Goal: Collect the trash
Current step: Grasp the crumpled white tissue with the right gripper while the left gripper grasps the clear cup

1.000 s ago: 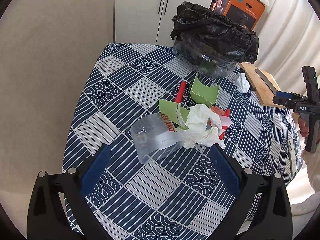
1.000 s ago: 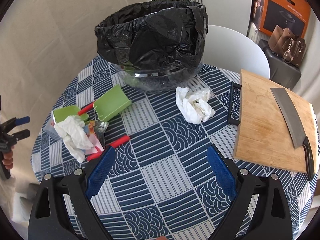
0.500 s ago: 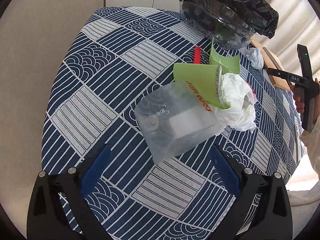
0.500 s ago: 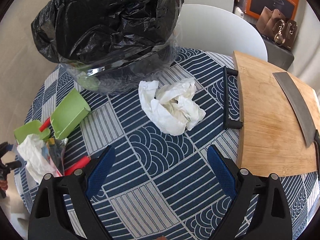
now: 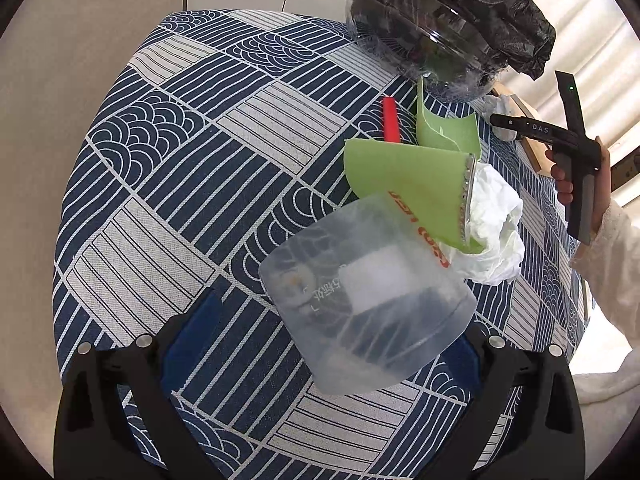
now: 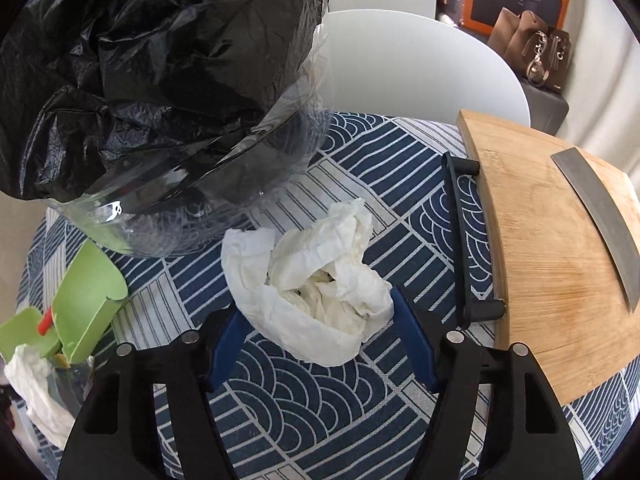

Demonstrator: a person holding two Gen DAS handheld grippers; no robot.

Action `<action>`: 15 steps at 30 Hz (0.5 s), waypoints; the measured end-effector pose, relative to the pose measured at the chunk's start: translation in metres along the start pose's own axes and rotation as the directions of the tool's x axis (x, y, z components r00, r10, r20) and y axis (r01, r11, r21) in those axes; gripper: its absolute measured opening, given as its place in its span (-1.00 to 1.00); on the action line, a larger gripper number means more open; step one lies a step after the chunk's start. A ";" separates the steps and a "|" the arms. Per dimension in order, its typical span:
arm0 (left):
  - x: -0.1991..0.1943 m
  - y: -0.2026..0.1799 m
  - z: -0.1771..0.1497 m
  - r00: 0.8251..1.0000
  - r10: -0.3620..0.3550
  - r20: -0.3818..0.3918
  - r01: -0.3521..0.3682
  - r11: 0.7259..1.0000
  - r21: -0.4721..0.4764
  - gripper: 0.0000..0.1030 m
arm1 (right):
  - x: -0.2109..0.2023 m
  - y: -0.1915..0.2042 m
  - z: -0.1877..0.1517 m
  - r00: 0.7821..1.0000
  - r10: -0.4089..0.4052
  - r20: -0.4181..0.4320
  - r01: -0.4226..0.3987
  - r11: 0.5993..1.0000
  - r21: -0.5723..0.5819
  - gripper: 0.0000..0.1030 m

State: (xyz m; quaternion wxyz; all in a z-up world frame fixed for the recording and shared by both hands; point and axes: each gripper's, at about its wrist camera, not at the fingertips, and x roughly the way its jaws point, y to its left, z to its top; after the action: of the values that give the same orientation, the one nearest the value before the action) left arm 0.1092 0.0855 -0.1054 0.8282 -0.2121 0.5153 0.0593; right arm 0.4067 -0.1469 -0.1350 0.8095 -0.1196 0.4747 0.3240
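Observation:
A clear plastic cup (image 5: 368,312) lies on its side on the blue patterned tablecloth (image 5: 180,184), stuffed with green card (image 5: 412,184) and a white tissue (image 5: 496,224). My left gripper (image 5: 328,352) is open and straddles the cup's base, its left pad clear of the cup. In the right wrist view a crumpled white tissue (image 6: 312,280) lies between the blue pads (image 6: 228,340). My right gripper (image 6: 320,340) is closing around it, and the pads stand at the tissue's edges. A clear bin lined with a black bag (image 6: 160,80) stands just behind the tissue.
A wooden cutting board (image 6: 540,280) with a cleaver (image 6: 600,220) lies right of the tissue, its black handle (image 6: 460,240) close by. Another green card piece (image 6: 88,300) and a red stick (image 5: 390,124) lie near the bin. A white chair (image 6: 420,64) stands behind the table.
Both grippers have come down and closer to the table. The left one has drawn up around the cup. The right one has reached the tissue and its jaws have narrowed.

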 end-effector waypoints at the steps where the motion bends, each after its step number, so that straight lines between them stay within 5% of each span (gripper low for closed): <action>1: -0.001 0.000 0.001 1.000 -0.009 0.009 0.009 1.000 0.002 0.88 | 0.001 -0.002 0.000 1.000 0.012 -0.004 -0.012 1.000 0.019 0.01; 5: 0.001 -0.004 0.004 1.000 0.000 0.026 -0.001 0.999 0.039 0.88 | -0.001 -0.017 0.005 0.998 0.057 -0.005 -0.056 0.993 0.108 -0.34; 13: 0.012 -0.010 0.011 0.998 0.035 0.042 -0.038 0.998 0.056 0.88 | -0.012 -0.018 0.004 0.998 0.047 -0.033 -0.044 0.996 0.079 -0.40; 15: 0.010 -0.011 0.011 0.999 0.014 0.047 -0.017 0.998 0.059 0.61 | -0.017 -0.020 0.000 0.999 0.033 -0.030 -0.030 0.996 0.084 -0.40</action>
State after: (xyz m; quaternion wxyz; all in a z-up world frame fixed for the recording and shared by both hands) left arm 0.1267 0.0786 -0.1063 0.8455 -0.1819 0.4990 0.0554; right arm 0.4139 -0.1694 -0.1229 0.8011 -0.0832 0.5023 0.3147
